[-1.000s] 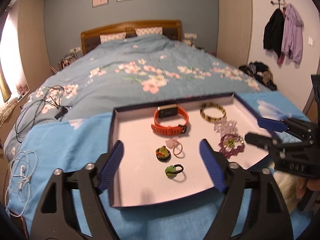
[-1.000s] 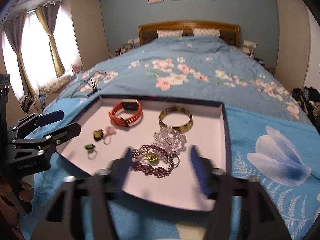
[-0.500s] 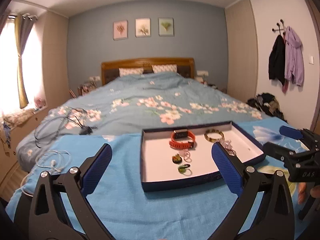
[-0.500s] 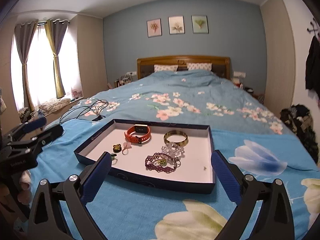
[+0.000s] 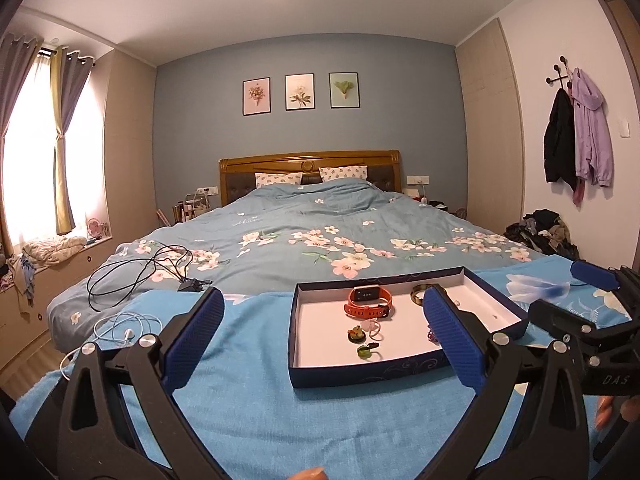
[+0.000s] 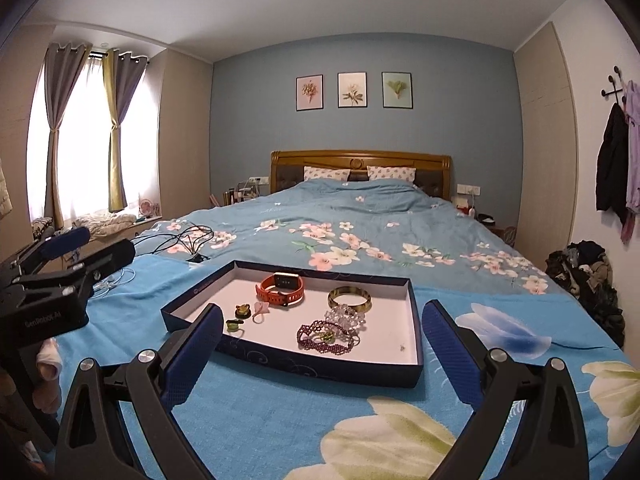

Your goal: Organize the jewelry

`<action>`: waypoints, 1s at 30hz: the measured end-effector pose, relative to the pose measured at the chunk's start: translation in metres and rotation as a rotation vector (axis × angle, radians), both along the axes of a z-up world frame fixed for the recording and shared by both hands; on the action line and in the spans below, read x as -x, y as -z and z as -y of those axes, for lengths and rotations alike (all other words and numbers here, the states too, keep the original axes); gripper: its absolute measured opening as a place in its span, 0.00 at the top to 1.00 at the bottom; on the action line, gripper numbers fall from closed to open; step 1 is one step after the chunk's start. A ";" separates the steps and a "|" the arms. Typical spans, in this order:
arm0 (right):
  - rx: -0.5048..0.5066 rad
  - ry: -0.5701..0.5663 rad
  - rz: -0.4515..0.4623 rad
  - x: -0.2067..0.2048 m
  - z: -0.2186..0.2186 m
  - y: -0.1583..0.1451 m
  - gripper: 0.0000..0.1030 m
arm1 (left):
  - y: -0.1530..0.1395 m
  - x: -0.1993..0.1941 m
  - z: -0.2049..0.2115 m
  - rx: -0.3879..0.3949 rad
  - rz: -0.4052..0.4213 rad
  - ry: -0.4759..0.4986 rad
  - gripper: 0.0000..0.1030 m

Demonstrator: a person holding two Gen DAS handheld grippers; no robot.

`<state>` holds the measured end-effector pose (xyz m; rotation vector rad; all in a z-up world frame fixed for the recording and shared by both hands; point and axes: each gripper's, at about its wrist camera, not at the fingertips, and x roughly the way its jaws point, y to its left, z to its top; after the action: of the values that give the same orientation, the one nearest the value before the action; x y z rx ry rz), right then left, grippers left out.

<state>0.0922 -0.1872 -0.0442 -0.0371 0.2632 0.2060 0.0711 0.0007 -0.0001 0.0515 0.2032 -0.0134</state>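
Shallow dark-blue tray [image 6: 304,364] with white floor, flat on the blue blanket at the foot of the bed. Inside, at the far middle: orange smartwatch [image 6: 281,289], strap looped, face up. To its right, gold-and-dark bangle [image 6: 349,298] lying flat. Nearer, clear crystal bracelet [image 6: 345,317] touching a purple beaded bracelet [image 6: 325,337] with a green centrepiece. On the left: green-and-yellow ring [image 6: 242,310], pale pink ring [image 6: 261,309] just beside it, green ring [image 6: 233,325] nearest the front wall.
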 end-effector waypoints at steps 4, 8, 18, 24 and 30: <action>-0.007 0.011 0.015 0.003 0.001 -0.001 0.07 | 0.003 0.005 0.000 -0.005 0.010 -0.012 0.05; -0.009 0.015 0.014 0.003 0.002 -0.002 0.07 | 0.005 0.009 0.002 -0.014 0.019 -0.021 0.05; -0.015 0.022 0.028 0.007 0.002 -0.005 0.07 | 0.007 0.013 0.005 -0.019 0.033 -0.035 0.05; -0.012 0.021 0.029 0.008 0.001 -0.005 0.07 | 0.006 0.017 0.007 -0.027 0.050 -0.048 0.05; -0.018 0.024 0.029 0.008 0.002 -0.005 0.07 | 0.005 0.019 0.007 -0.026 0.054 -0.051 0.05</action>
<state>0.0841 -0.1892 -0.0390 -0.0194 0.2325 0.1841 0.0518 -0.0063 -0.0054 0.0721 0.1508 0.0418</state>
